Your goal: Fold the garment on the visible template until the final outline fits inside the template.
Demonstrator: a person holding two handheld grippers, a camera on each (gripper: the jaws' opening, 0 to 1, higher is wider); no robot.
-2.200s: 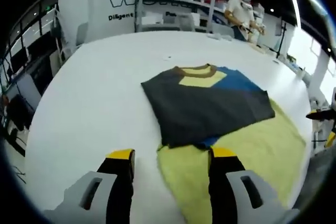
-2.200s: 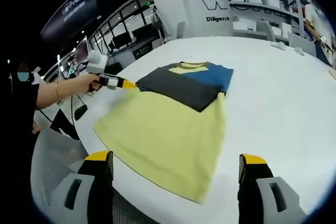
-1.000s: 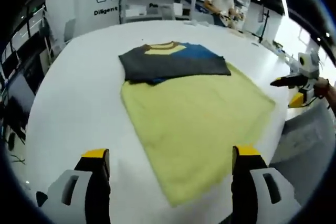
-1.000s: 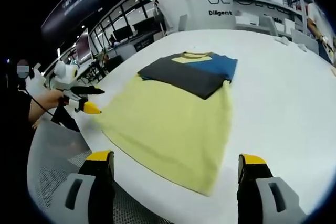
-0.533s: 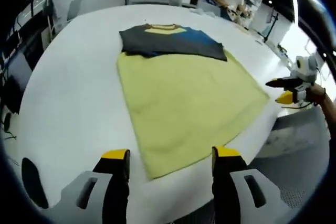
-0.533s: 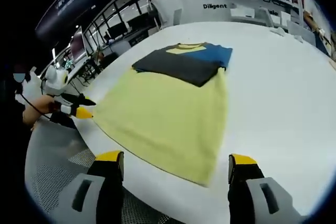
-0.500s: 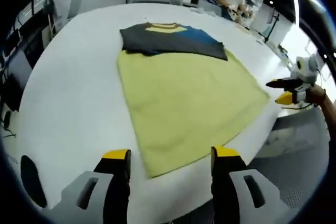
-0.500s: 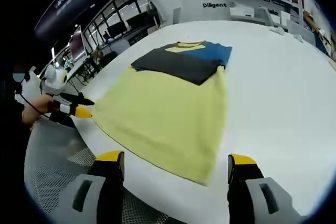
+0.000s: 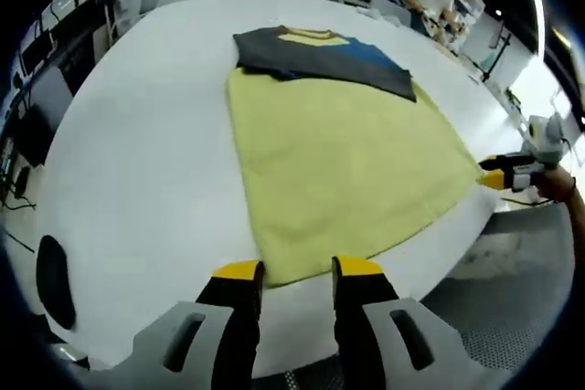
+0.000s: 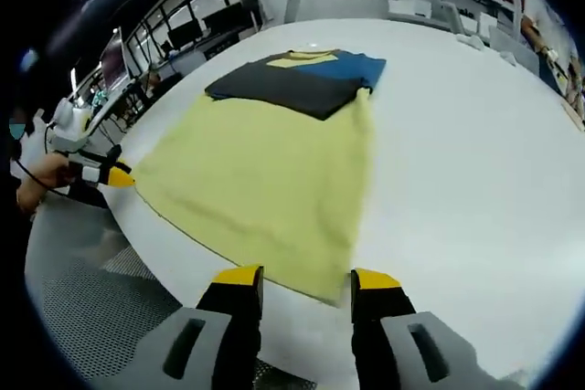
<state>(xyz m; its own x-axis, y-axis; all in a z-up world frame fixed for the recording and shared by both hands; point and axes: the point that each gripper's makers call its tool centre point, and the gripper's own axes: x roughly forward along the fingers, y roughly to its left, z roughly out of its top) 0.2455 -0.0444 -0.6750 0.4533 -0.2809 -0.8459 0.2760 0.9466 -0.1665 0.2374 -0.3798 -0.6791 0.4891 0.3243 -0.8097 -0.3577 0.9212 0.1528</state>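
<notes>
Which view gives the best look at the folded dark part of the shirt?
Right gripper view: the folded dark part sits nearer the centre, showing its grey and blue panels and yellow collar area. In the left gripper view it lies farther off, flattened near the top edge, past the yellow-green panel.

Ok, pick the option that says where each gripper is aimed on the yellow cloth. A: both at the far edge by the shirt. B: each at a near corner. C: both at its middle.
B: the left gripper and the right gripper each frame a near corner of the yellow cloth.
</notes>
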